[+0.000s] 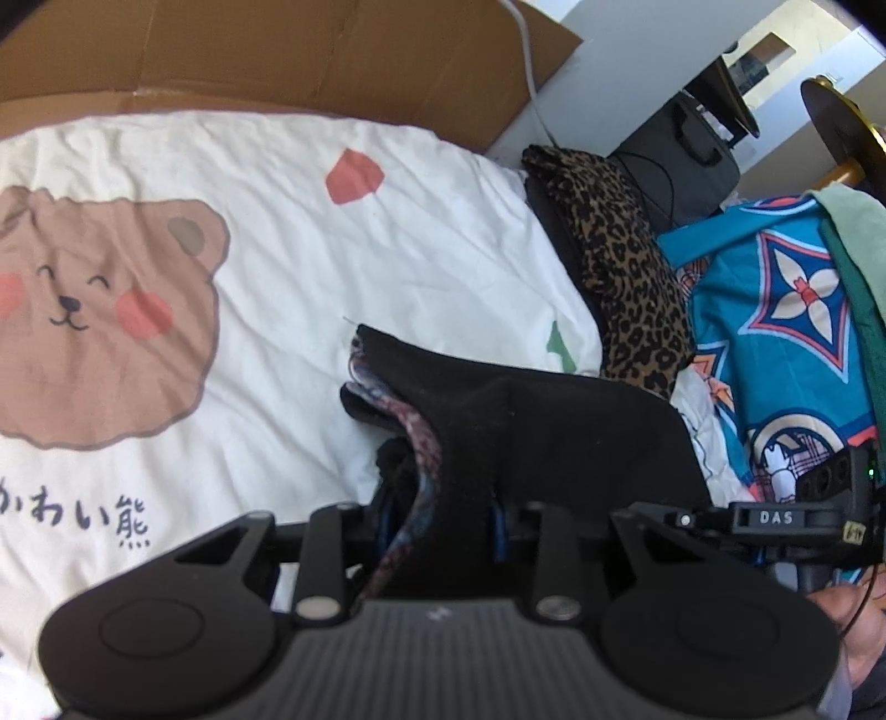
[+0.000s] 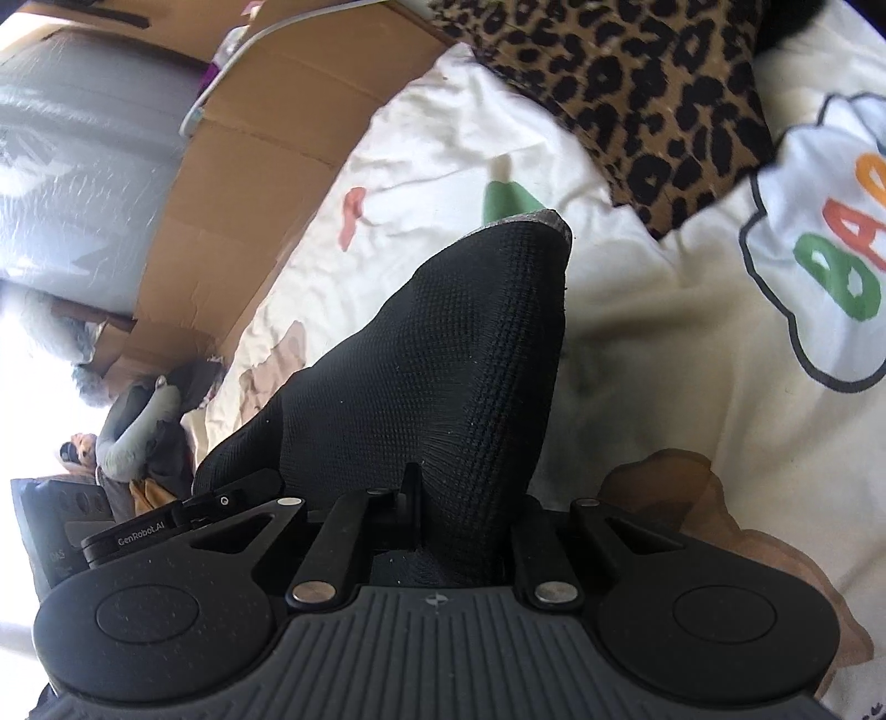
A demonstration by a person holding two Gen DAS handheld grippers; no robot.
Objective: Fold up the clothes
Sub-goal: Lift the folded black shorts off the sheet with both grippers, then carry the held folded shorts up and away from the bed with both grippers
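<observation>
Covering nearly everything underneath: white bedsheet (image 1: 266, 166) with bear print, red and green marks, dark lettering. Cardboard panel (image 1: 277, 50) stands along its far edge, white cable (image 1: 526, 61) running over it. Blue patterned cloth (image 1: 786, 343) piled at right edge of bed, green cloth (image 1: 855, 260) on top of it. Leopard-print garment (image 1: 620, 266) lies between that pile and open sheet, close to the black garment (image 1: 531, 432). Black garment is bunched, lifted off the sheet, patterned lining showing at its edge; blocks most of both wrist views. Left gripper (image 1: 443, 520) clamped on one part of it, right gripper (image 2: 443, 515) clamped on another, cloth draping over the fingers so tips are hidden.
</observation>
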